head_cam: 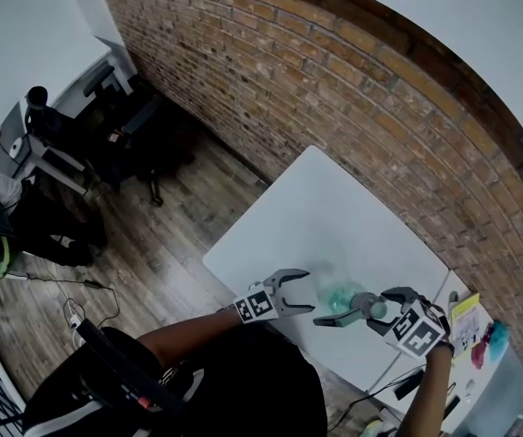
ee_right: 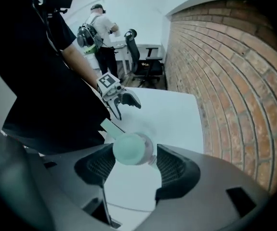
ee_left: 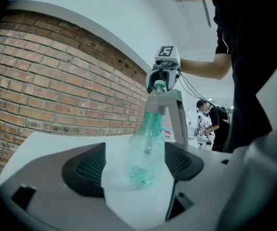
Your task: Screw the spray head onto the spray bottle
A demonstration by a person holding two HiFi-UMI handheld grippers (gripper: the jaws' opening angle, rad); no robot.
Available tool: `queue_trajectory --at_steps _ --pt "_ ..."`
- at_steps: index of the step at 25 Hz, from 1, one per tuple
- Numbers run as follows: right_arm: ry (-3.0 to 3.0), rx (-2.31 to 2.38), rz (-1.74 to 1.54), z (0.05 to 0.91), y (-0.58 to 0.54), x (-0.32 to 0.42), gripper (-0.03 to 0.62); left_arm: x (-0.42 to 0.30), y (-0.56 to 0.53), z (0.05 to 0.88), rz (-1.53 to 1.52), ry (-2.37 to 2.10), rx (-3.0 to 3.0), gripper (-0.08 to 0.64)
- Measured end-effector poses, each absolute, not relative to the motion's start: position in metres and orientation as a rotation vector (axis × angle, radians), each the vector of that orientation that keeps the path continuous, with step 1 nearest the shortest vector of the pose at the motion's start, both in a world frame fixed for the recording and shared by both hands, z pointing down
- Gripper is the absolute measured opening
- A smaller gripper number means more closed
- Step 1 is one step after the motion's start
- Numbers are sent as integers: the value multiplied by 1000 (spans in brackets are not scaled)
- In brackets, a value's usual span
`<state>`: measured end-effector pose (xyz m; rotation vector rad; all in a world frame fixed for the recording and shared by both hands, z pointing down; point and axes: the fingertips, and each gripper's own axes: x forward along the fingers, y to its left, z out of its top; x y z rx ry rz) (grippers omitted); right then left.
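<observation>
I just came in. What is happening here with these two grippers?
A person holds a gripper in each hand over a white table. The right gripper is shut on the spray head, which sits on the neck of the clear teal bottle. The left gripper is open, near the bottle but not touching it.

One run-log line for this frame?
left claw: open, short of bottle | right claw: shut on spray head | spray head atop bottle
</observation>
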<state>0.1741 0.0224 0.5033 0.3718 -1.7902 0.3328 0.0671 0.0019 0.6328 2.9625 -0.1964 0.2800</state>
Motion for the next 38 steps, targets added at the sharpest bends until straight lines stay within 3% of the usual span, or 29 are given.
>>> queue_trajectory --at_steps 38 --pt "-1697 -7 -20 538 30 176 267 169 26 634 356 227 3073 371"
